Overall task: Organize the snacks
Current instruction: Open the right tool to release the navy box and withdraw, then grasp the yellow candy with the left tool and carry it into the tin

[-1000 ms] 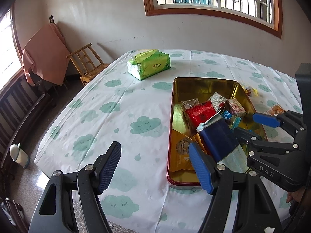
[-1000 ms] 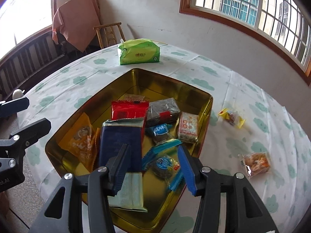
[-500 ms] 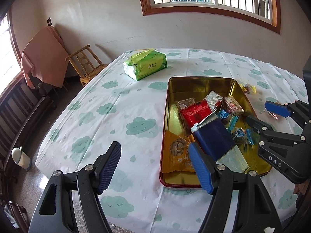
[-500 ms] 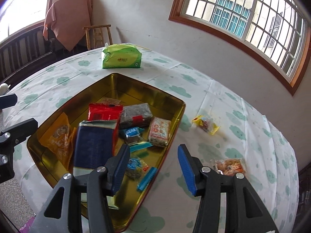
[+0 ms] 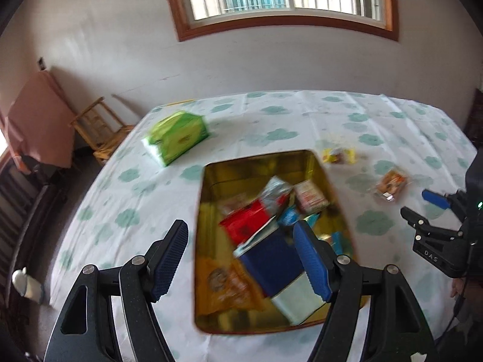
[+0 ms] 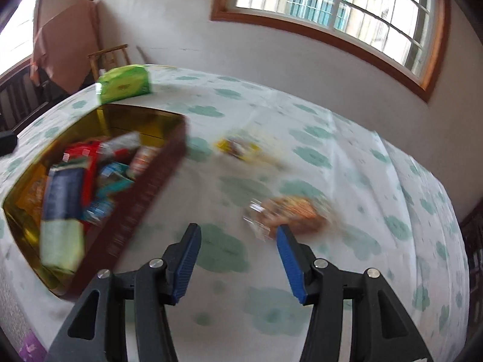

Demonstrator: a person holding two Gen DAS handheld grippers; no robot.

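We find the orange snack packet (image 6: 289, 214) on the surface just beyond the right gripper (image 6: 237, 259), slightly right of centre; both grippers' fingers apart, empty.

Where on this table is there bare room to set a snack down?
Bare cloth lies left of the tin, below the tissue pack, and along the far edge under the window. The tin is crowded; two packets sit to its right.

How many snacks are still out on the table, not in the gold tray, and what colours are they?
Yellow snack packet: 1
Orange snack packet: 1
Total outside the gold tray: 2
The green pack looks like tissues, so it is not counted.
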